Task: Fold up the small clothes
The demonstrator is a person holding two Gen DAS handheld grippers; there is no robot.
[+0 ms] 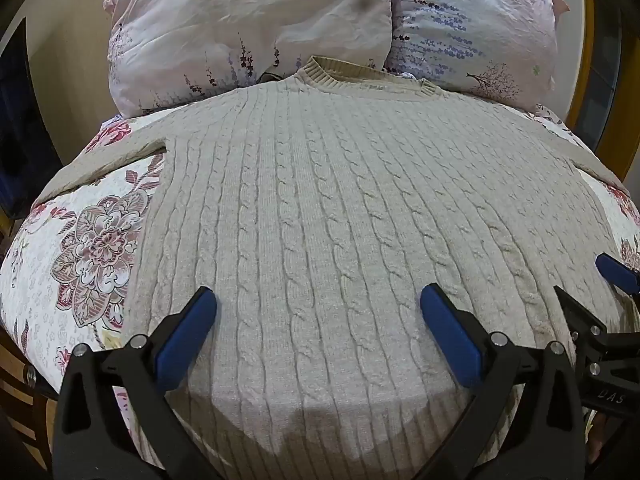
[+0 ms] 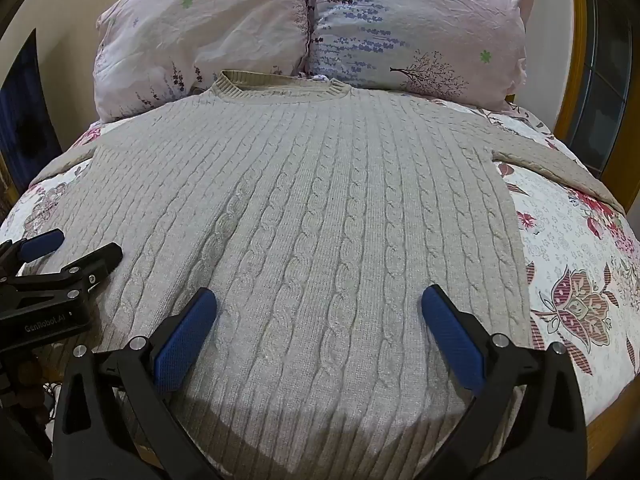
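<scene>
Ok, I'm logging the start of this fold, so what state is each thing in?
Sweater: spread flat on the bed, neck toward the pillows, sleeves out sideways, unfolded.
Left hand-held gripper: open, over the hem, holding nothing.
Right hand-held gripper: open, over the hem, holding nothing.
Pillows: two, side by side.

floral bedspread (image 1: 80, 240) | two pillows (image 2: 304, 32) | possibly wooden frame (image 2: 576, 60)

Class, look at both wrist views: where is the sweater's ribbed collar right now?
The collar sits at the far end of the beige sweater, top centre in both views, against the two floral pillows.
</scene>
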